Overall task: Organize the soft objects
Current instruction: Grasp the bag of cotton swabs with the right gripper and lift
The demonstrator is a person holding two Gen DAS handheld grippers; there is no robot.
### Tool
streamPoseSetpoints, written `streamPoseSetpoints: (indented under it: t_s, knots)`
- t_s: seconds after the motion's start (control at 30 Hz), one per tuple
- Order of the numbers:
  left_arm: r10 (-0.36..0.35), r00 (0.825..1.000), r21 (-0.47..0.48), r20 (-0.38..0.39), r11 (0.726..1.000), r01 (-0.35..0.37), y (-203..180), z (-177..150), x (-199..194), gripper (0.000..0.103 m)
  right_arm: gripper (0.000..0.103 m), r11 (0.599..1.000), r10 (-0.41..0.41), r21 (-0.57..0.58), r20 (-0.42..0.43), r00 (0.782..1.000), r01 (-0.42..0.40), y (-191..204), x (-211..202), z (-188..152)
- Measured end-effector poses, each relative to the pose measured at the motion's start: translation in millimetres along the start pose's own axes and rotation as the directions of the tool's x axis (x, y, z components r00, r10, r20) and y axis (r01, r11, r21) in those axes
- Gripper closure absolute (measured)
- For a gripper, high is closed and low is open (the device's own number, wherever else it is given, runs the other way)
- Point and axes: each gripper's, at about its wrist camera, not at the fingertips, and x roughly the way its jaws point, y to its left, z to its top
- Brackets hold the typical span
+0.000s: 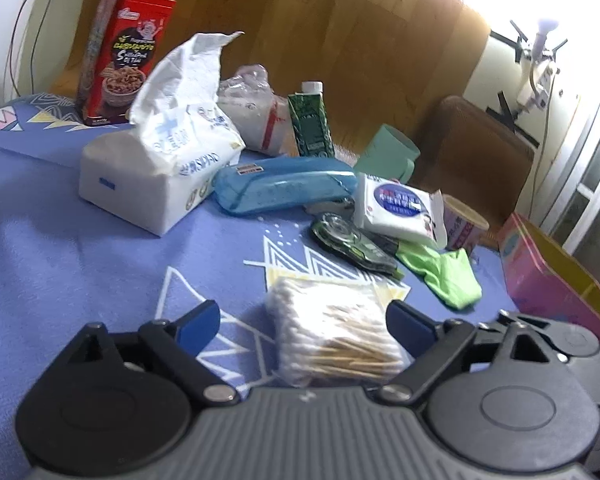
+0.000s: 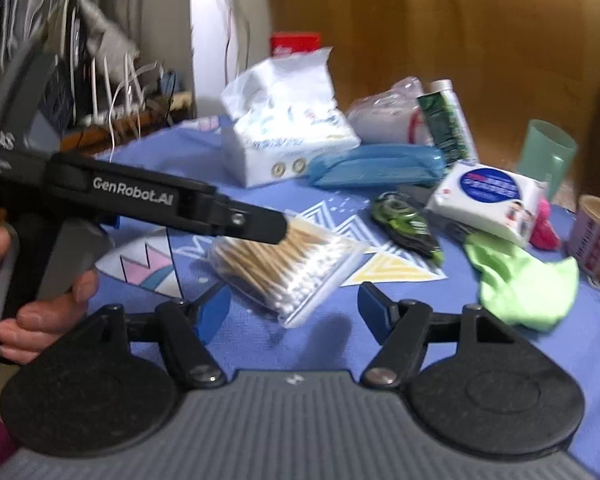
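Between my left claw's (image 1: 302, 320) blue fingers (image 1: 410, 322) a clear bag of cotton swabs (image 1: 334, 340) is lying flat on the blue patterned cloth (image 1: 80, 248) covering the bench. I am holding that claw spread wide, one finger just beside the bag's right edge, the other well clear on the left, so nothing is being pinched. From my right wrist view, my left claw is reaching in from the left over the bag, with my fingers (image 2: 40, 312) wrapping its handle. My right claw (image 2: 292, 304) is hovering just short of the bag, spread open with nothing between its pads. Beyond the swabs, a green tape dispenser (image 1: 352, 242) is lying beside a crumpled green cloth (image 1: 448, 276). A white wipes packet (image 1: 400, 210) is resting partly over both. Farther back, a blue case (image 1: 284, 190) is lying next to an open tissue pack (image 1: 160, 160), with a red cereal box (image 1: 124, 56) standing behind.
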Motion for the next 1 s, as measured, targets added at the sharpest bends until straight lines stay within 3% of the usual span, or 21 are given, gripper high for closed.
streamPoseSetpoints:
  t_s: [0.1,0.23,0.27,0.33,0.37,0.63,0.8,1.0]
  knots:
    - [0.009,1.0,0.021,-0.018,1.0,-0.009,-4,-1,3,0.014,0.028,1.0,0.004,0.006,-0.043,0.999,-0.004,-1,14,2]
    - [0.016,0.999,0.065,-0.036,0.998,-0.014,-14,-3,7,0.024,0.03,0.999,0.021,0.037,-0.036,0.999,-0.019,-4,17,5]
    - [0.007,0.999,0.072,-0.039,0.997,-0.005,-17,-3,7,0.028,0.033,0.999,0.022,0.036,-0.034,0.999,-0.021,-4,17,5]
    - [-0.019,0.999,0.071,-0.048,0.997,0.023,-23,-5,9,0.029,0.057,0.999,0.022,0.032,-0.024,0.999,-0.021,-2,14,4]
    - [-0.013,0.999,0.079,-0.049,0.997,0.017,-29,-6,10,0.029,0.058,0.999,0.016,0.034,-0.022,1.0,-0.015,-2,12,4]
    - [-0.123,0.986,0.128,-0.109,0.982,0.137,-75,-15,26,0.029,0.06,0.994,-0.077,0.075,0.001,0.997,0.077,-21,-27,-19]
    - [-0.162,0.975,0.225,-0.152,0.955,0.194,-118,-26,39,0.029,0.06,0.979,-0.175,0.106,0.006,0.985,0.173,-35,-55,-40]
    - [-0.222,0.954,0.244,-0.201,0.932,0.268,-147,-26,56,0.028,0.06,0.954,-0.249,0.176,0.012,0.968,0.243,-54,-80,-56]
